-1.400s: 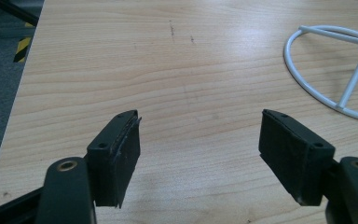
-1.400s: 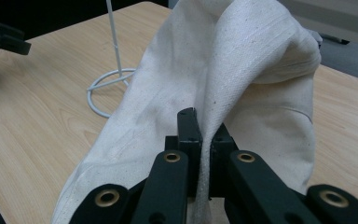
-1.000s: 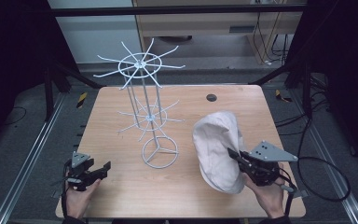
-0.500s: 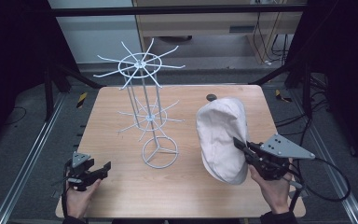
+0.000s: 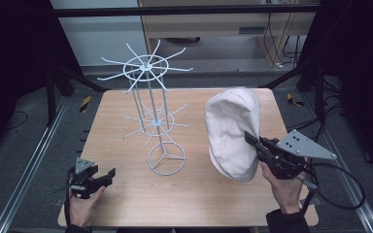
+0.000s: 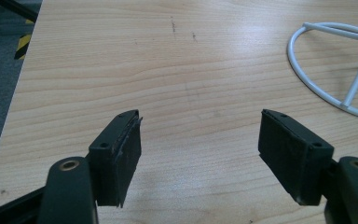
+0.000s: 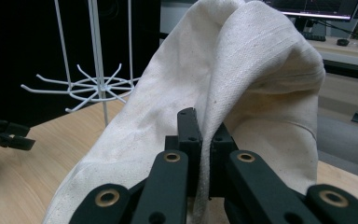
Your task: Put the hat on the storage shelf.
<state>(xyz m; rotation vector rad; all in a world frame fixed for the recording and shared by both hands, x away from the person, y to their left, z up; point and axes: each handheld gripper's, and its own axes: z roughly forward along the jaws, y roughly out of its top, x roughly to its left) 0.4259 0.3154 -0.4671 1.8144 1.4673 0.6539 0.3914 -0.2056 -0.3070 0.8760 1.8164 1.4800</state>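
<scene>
My right tool (image 5: 252, 141) was clamped on a fold of the cream cloth hat (image 5: 233, 131), its jaws pressed together with the fabric pinched between them, as the right gripper view showed plainly (image 7: 200, 140). The hat stood up over the right half of the wooden bench (image 5: 126, 204), its crown toward the far edge and its lower rim near the tool; I could not tell whether that rim touched the wood. The hollow of the hat faced away from me, so I could not see whether anything lay inside it.

My left tool (image 5: 108, 174) sat low at the near left corner of the bench, jaws wide apart with bare wood between them (image 6: 200, 154).

The white wire rack (image 5: 153, 121) stood upright between the two tools, just left of the hat, its ring base (image 6: 335, 70) flat on the bench and every arm bare.
</scene>
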